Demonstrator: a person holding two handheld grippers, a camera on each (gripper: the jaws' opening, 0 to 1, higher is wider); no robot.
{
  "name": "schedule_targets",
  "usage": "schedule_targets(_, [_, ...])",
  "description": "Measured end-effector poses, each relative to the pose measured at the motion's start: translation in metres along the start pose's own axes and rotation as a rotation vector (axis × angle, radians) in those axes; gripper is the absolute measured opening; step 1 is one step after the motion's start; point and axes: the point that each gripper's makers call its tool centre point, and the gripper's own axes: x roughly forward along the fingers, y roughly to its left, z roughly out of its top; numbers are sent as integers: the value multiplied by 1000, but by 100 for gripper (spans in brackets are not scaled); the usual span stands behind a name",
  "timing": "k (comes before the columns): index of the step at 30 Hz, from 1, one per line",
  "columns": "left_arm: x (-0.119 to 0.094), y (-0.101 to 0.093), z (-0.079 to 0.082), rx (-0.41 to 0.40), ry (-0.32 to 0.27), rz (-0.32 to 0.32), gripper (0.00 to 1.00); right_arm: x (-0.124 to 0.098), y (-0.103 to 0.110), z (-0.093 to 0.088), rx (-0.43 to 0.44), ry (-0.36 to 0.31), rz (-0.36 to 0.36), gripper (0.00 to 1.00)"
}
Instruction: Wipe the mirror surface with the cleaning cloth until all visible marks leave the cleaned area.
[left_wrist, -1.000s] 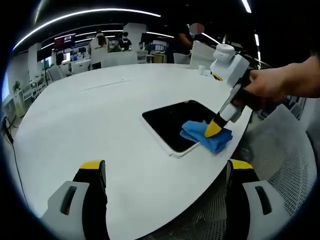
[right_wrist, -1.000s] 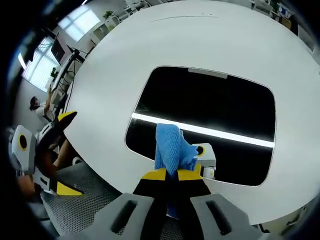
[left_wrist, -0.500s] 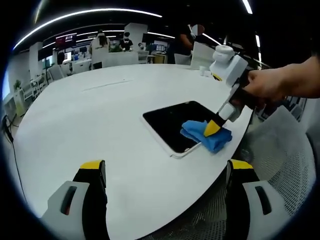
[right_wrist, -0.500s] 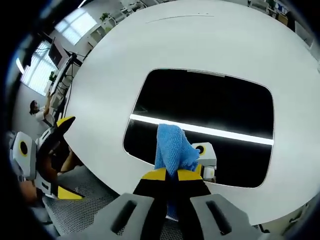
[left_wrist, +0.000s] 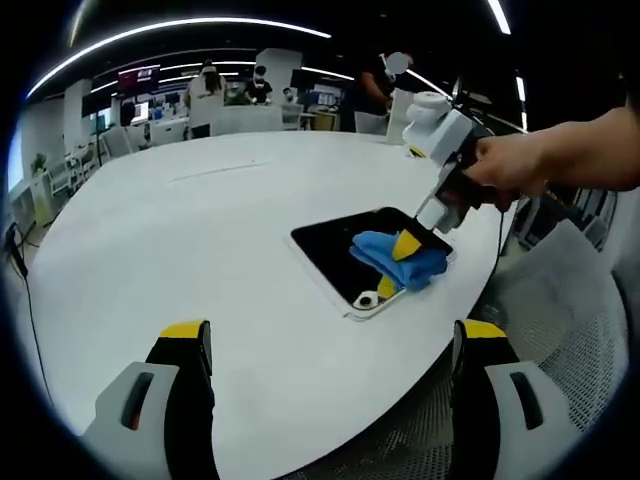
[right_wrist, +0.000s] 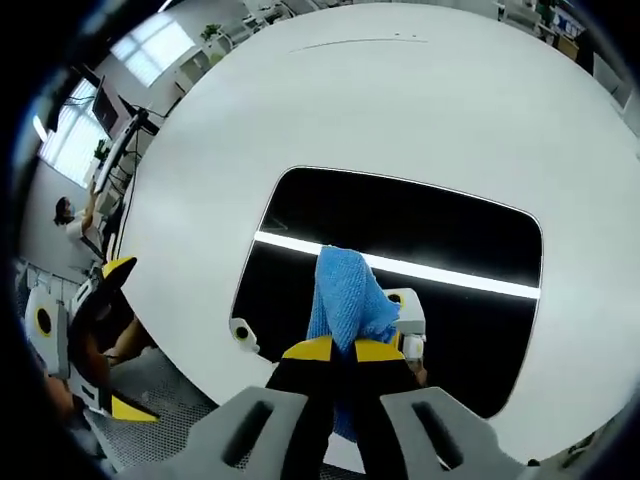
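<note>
The right gripper has its jaws clenched on the blue cleaning cloth, whose bunched free end lies just ahead of the jaw tips, pressed on the dark mirror. The mirror lies flat on the white table, close to the table's near edge. In the left gripper view the left gripper hangs with its jaws wide apart and nothing between them, well short of the mirror and the cloth.

Risks, as judged: the mirror may skid toward the table edge under the wiping push, since nothing pins it; the yellow jaw tips may scrape the glass, the cloth being a thin wad beneath them; the wad may also leave the far corners unwiped.

Compared with a second ago, the cloth sits further in from the mirror's near edge, and a small round reflection now appears at the near corner. The left gripper remains back and apart from the work.
</note>
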Motion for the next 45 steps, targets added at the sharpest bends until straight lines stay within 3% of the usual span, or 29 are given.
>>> schedule_targets(24, [0,0,-1,-6,3,-1,99,18,-27,63,-54,-35,-52,0])
schedule_targets(30, [1,0,-2,-4,9,-7,99,17,-26,69,-119,-52,-90,0])
schedule_targets(40, [0,1,-1,-8,4,-2,99,28,-35,88,-106,-54,-86,0])
schedule_targets(45, [1,2,-1,-6,6,0,99,25,-34,85,-102,-45,-70,0])
